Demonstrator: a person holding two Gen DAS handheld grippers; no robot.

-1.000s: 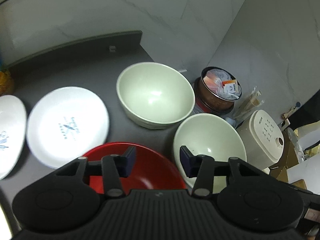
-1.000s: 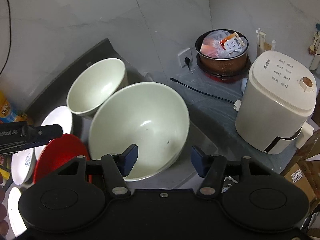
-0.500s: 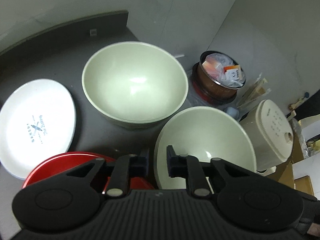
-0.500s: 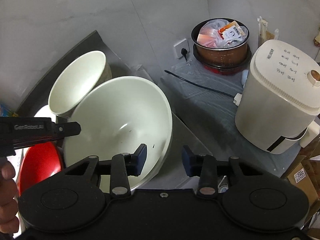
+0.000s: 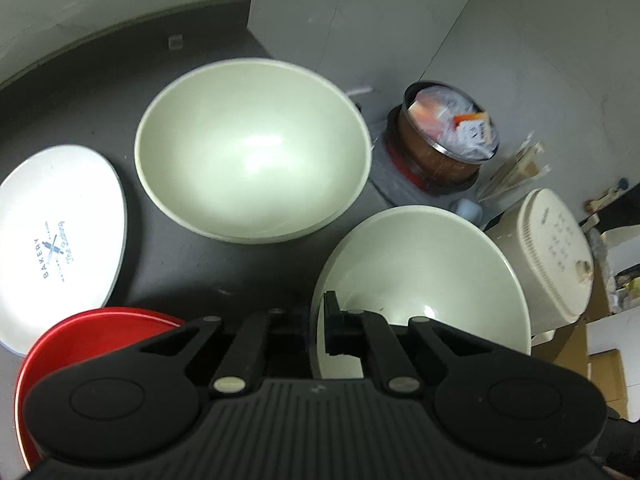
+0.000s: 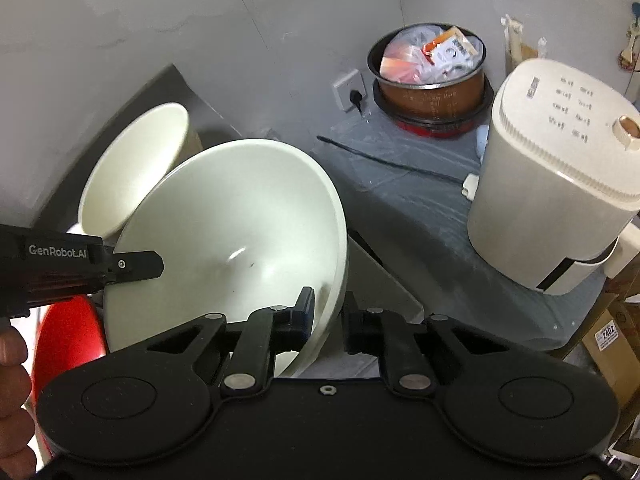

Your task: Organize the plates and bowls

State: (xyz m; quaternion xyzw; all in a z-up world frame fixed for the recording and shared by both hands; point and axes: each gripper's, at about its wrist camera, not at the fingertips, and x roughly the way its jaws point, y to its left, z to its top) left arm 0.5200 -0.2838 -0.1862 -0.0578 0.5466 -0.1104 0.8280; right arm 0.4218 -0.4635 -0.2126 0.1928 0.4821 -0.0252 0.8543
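Pale green bowl [image 6: 240,232] now clamped by both grippers, tilted, lifted

So on the tabletop [image 5: 192,272]: far bowl [image 5: 252,160] at 12 o'clock, near bowl [image 5: 420,272] at 4 o'clock from it, plate [image 5: 56,240] at 9, dish [image 5: 80,344] at 7. Past the edge, pot [image 5: 444,136] at 2, cooker [image 5: 548,256] in front of it.
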